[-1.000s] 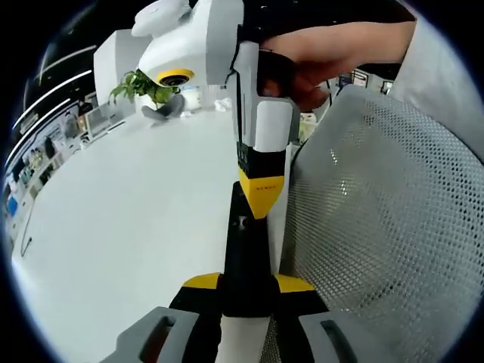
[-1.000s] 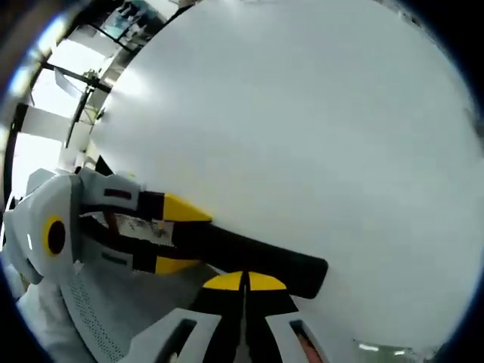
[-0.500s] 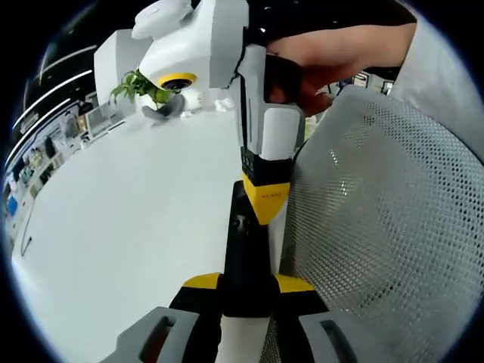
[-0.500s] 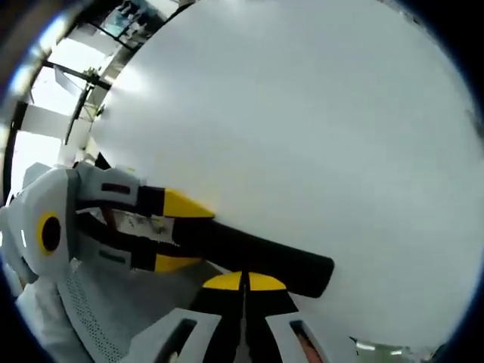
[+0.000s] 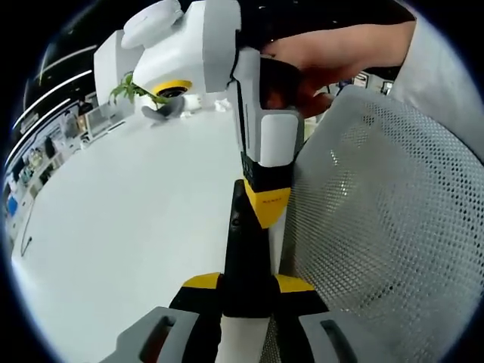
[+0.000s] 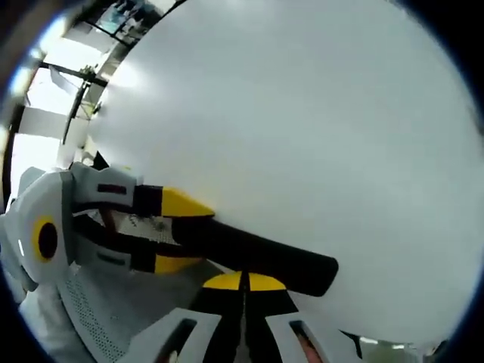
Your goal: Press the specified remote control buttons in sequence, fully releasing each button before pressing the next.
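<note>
Remote control [image 5: 246, 265], a long black bar, sits pinched between the jaws of my left hand-held gripper [image 5: 246, 291] above the white tabletop [image 5: 113, 227]. My right hand-held gripper [image 6: 243, 281], jaws pressed together, bears its yellow tip on the remote's face. I should push straight down, then lift fully clear. My hand [image 5: 333, 57] reaches in from above, gripper pointing down.

Slim black remote control [image 5: 248, 265], long and bar-shaped, its far end free above the white surface.
</note>
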`<state>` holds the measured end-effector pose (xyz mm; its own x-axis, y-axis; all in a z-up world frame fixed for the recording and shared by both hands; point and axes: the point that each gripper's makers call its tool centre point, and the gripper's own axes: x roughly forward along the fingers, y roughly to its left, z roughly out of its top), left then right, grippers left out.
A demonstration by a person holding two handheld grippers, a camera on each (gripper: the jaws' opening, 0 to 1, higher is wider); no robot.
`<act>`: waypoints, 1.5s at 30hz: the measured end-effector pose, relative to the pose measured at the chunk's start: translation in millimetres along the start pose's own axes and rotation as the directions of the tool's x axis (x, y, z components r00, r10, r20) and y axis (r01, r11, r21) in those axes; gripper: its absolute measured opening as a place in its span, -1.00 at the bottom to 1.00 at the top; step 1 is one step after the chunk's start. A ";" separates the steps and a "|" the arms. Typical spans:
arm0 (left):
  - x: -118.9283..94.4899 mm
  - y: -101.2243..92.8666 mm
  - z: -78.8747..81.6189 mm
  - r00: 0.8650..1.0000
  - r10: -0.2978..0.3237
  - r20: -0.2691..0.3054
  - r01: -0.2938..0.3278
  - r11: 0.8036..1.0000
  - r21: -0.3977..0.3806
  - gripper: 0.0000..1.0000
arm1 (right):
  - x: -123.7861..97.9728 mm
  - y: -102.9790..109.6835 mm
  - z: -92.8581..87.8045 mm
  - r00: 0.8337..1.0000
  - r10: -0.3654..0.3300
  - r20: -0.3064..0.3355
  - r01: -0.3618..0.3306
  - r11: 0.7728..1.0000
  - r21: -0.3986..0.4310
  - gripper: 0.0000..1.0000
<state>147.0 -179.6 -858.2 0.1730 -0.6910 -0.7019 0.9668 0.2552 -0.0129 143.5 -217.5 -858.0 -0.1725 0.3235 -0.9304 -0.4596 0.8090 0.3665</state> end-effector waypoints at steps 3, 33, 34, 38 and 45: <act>0.0 0.1 -0.2 1.000 0.000 0.000 0.000 1.000 0.001 -0.50 | 0.0 0.9 0.3 1.000 -0.005 0.004 0.005 1.000 -0.008 -1.00; 0.1 0.9 -0.4 1.000 0.004 0.003 -0.004 1.000 -0.005 -0.50 | 0.5 11.6 21.7 0.991 0.061 0.117 -0.066 0.997 0.046 -1.00; 0.0 0.8 -0.1 1.000 0.005 0.003 -0.005 1.000 -0.005 -0.50 | -0.1 11.5 21.4 0.990 0.068 0.124 -0.075 0.996 0.054 -1.00; 0.5 1.3 -0.6 1.000 0.006 0.003 -0.006 1.000 -0.006 -0.50 | -0.2 11.0 21.9 0.987 0.088 0.135 -0.099 0.992 0.080 -1.00; 0.5 1.4 0.0 1.000 0.007 0.004 -0.007 1.000 -0.007 -0.50 | 1.1 12.4 23.4 0.992 0.044 0.115 -0.051 0.997 0.056 -1.00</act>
<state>148.4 -179.6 -858.6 0.1802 -0.6918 -0.6992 0.9643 0.2646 -0.0133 158.0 -195.6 -854.2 -0.0913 0.4132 -0.9060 -0.4005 0.8178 0.4133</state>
